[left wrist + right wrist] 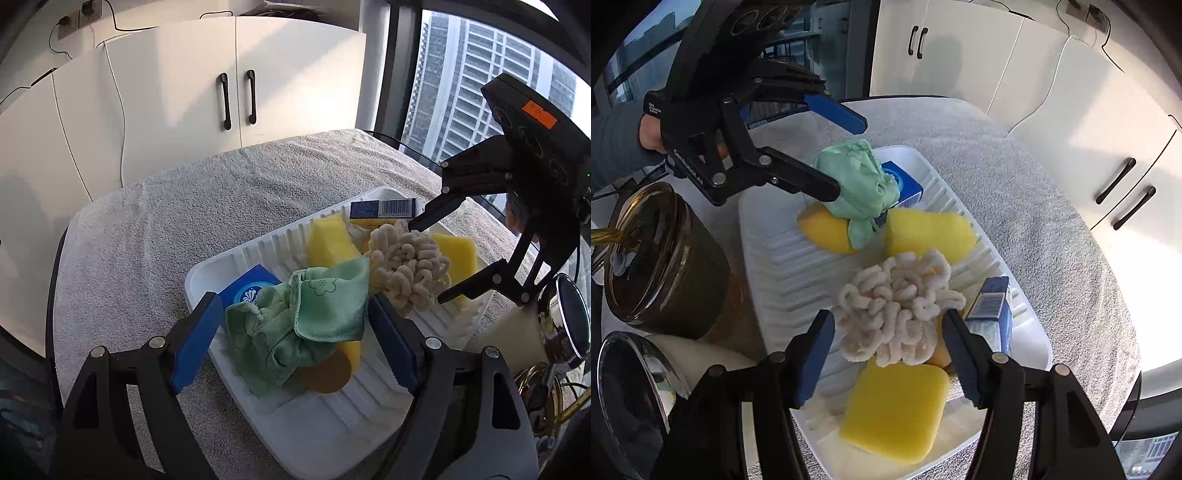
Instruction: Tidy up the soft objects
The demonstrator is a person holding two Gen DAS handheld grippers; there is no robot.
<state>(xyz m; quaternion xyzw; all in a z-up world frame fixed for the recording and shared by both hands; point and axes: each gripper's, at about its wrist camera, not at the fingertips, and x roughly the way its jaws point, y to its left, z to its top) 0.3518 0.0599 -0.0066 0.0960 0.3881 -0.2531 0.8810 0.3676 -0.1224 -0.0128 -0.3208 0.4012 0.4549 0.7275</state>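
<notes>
Left hand-held gripper (295,332) gapes around green cloth (303,317), right hand-held gripper (888,354) spread around chenille mop-head (901,314), both poised over the white tray (775,266) to grasp.

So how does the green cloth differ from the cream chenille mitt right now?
The green cloth is smooth, thin fabric, crumpled and folded over; the cream chenille mitt is a thick mass of noodle-like loops. The cloth sits between the left gripper fingers, the mitt between the right gripper fingers. Both lie in the white tray.

Left gripper (295,336): jaws spread wide
Green cloth (295,325): crumpled between the jaws
White tray (332,424): under the jaws
Chenille mitt (402,266): beyond the right-hand jaw
</notes>
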